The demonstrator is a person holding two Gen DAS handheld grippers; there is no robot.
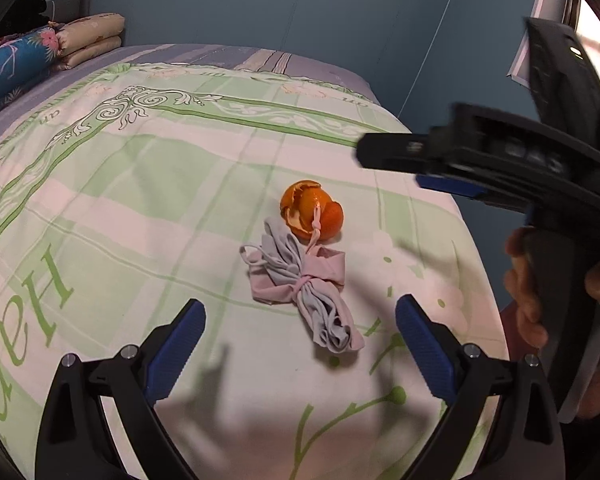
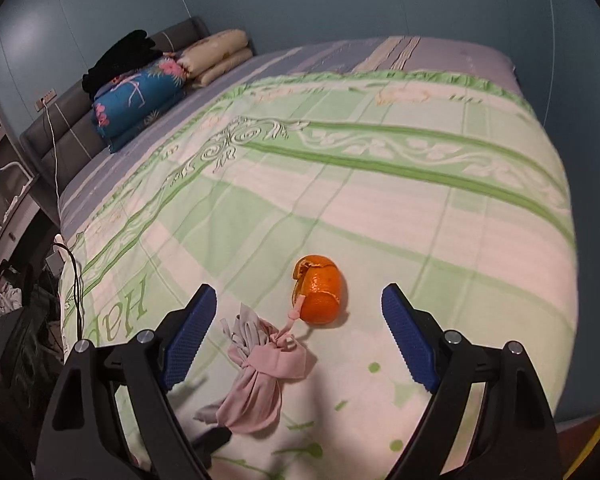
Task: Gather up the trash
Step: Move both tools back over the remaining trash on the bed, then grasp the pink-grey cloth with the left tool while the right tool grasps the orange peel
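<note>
Blue pads of your left gripper sat closest to the lens, jaws wide apart with nothing between them; your right gripper was likewise spread and empty. Both hung over the bed, its green-and-white quilt taking up most of either view.

Trash lay mid-quilt: a crumpled pink-grey face mask tied in a bundle, and just past it an orange peel, one mask strap draped onto the peel.

- Mask probably handled as light, soft and floppy; you'd best pinch the knotted waist, where it's thickest.
- Peel looked light, hollow and easily crushed, likely a bit slick; close gently across its rounded sides.
- That strap could drag the peel if you lifted the mask first.

Left wrist view alone showed your right gripper from the side, with your hand on its handle. Right wrist view alone showed the headboard, a white cable and bedside clutter at left.
</note>
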